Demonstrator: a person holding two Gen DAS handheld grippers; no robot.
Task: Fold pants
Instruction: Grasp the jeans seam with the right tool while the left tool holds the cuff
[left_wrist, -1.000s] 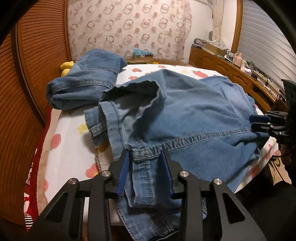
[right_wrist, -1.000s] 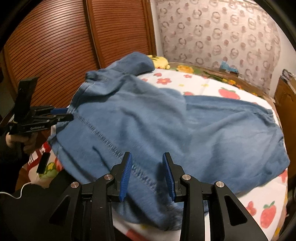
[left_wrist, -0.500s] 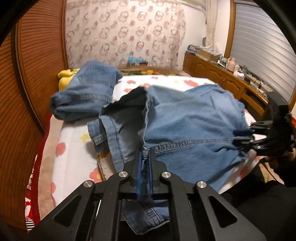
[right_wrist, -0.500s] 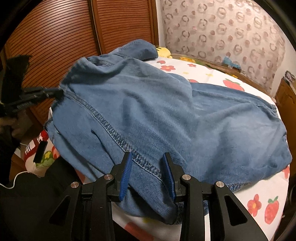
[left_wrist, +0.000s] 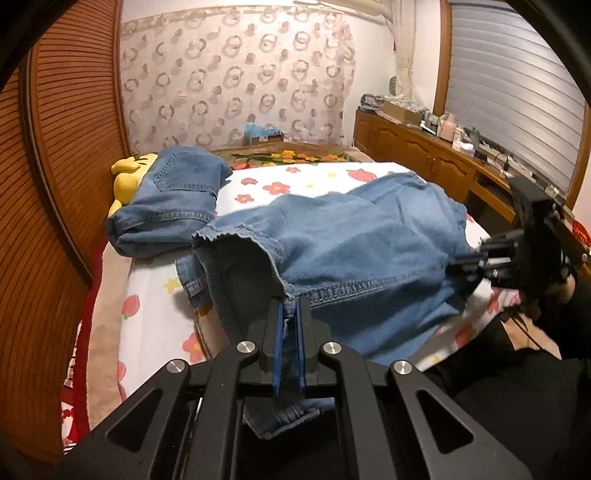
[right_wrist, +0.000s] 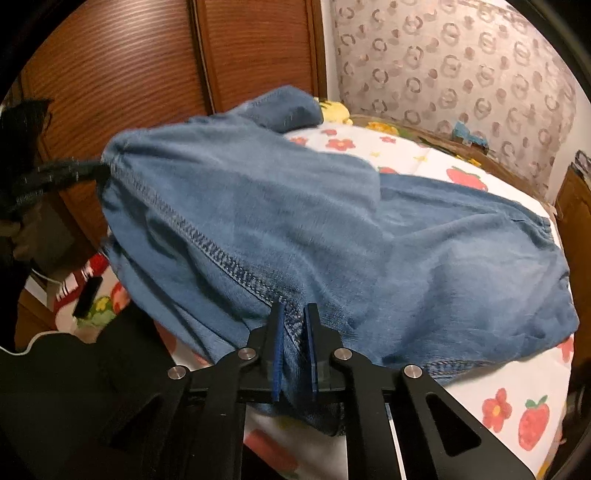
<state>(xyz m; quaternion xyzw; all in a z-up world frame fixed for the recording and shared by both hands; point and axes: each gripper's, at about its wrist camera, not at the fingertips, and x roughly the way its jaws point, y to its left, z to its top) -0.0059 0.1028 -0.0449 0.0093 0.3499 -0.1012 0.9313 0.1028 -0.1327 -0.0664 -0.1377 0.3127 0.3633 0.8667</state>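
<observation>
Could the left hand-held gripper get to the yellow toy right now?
Probably not yet. The left hand-held gripper is clamped shut on the jeans, and the yellow toy sits far across the bed, partly under the other jeans.

Folded jeans (left_wrist: 173, 199) and yellow plush (left_wrist: 127, 177) crowd the bed's (left_wrist: 295, 181) far-left corner; bare sheet lies beside them.

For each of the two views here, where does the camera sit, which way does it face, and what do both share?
Left wrist: on the left gripper, shut on the jeans, facing across the bed to the curtain; right gripper at far right.
Right wrist: on the right gripper, shut on the jeans' seam, facing the wardrobe doors; left gripper at far left.
Shared: jeans, bed, folded jeans, each other's gripper.
</observation>
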